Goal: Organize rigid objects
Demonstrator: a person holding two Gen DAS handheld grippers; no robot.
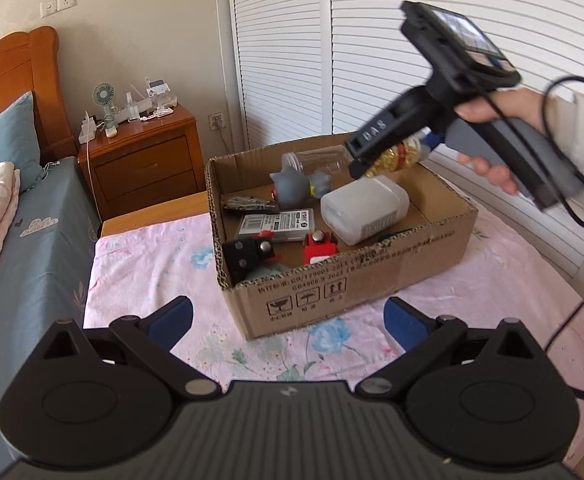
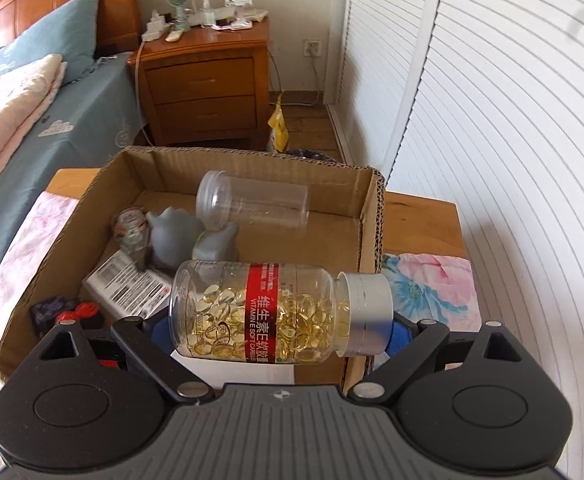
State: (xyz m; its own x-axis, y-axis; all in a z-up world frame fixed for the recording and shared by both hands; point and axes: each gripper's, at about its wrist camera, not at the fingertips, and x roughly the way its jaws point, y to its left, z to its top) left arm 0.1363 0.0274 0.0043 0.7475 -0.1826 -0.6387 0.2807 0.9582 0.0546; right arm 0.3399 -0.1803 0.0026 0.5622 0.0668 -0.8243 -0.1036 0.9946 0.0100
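With several items already lying in the cardboard box (image 2: 376, 216), the right gripper (image 2: 279, 326) held the capsule bottle (image 2: 267, 312) lengthwise between its jaws above the box's near side, unreleased, while the left gripper (image 1: 287, 318) stood wide open and empty.

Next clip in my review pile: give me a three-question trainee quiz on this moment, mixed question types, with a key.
1. True or false: the left gripper holds nothing.
2. What does the right gripper carry over the cardboard box? A) the empty clear jar B) the capsule bottle C) the grey toy
3. Fill in: the capsule bottle is held lying on its side, its silver cap toward the ___ finger.

Key: 1 true; 2 B; 3 right.
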